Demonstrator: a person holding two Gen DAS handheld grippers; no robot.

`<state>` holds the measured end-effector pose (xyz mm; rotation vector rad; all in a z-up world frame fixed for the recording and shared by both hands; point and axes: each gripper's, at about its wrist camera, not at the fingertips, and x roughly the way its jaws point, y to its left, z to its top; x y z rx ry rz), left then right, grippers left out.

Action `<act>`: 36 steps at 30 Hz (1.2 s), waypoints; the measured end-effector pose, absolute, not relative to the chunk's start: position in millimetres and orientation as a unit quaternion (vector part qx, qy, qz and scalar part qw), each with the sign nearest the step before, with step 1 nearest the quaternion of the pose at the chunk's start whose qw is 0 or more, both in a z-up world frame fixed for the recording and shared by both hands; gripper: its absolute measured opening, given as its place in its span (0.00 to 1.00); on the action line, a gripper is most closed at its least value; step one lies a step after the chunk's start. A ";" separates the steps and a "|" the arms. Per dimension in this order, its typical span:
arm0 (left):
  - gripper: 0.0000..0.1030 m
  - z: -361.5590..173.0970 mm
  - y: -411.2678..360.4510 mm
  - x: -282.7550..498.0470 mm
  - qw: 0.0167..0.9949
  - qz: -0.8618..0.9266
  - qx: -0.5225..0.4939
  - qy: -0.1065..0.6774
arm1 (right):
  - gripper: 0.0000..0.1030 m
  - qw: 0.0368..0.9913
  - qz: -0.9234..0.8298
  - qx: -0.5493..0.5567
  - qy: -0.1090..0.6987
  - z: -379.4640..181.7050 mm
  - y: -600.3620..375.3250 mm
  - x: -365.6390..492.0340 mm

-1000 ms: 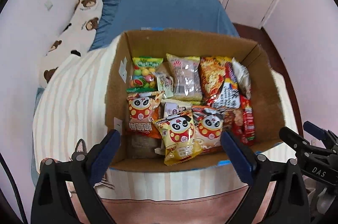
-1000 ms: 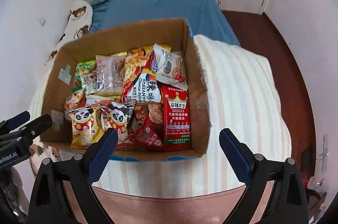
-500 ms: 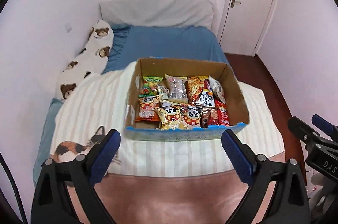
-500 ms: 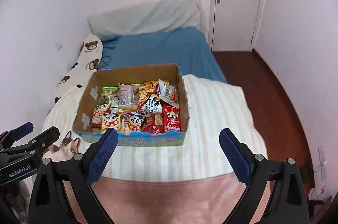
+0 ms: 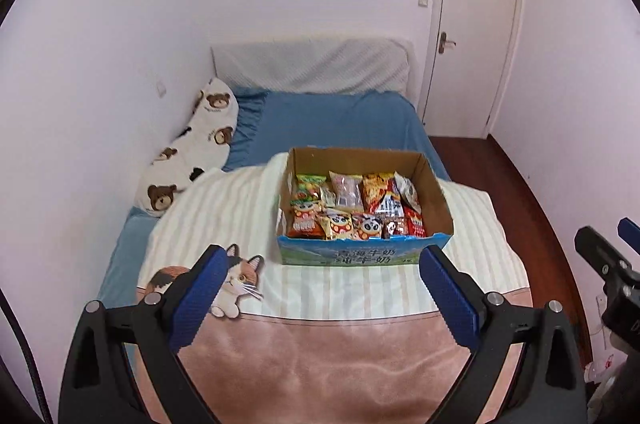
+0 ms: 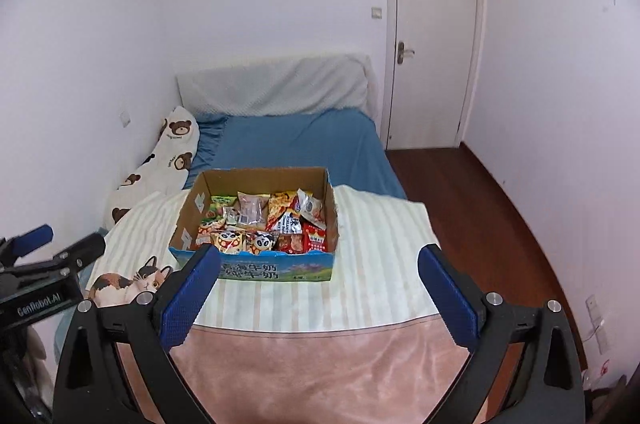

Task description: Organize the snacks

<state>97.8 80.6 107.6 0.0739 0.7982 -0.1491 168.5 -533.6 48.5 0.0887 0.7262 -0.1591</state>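
Both held level at lower frame: left gripper (image 5: 320,288) and right gripper (image 6: 318,288) spread wide (nothing pinched), snack box (image 5: 362,256) mid-frame beyond

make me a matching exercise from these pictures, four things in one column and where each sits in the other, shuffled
Things:
1. open cardboard box of snack packets
2. long white pillow printed with brown bears
3. white door with a metal handle
4. calico cat picture on the striped blanket

Places:
A. along the wall on the bed's left side
B. far right corner of the room
C. middle of the striped blanket
D. blanket's near left part, beside the box

Pairs: 1-C, 2-A, 3-B, 4-D
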 end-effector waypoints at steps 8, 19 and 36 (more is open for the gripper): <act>0.98 111.4 82.8 91.5 0.921 -0.079 0.025 0.380 | 0.99 0.935 -0.066 0.039 0.347 58.3 -530.9 155.5; 1.00 85.8 72.7 130.1 0.916 -0.053 0.031 0.397 | 0.99 0.931 -0.057 0.043 0.359 22.4 -535.6 204.7; 1.00 33.2 46.7 204.1 0.889 -0.051 0.046 0.453 | 0.99 0.906 -0.079 0.039 0.413 -40.9 -551.4 297.6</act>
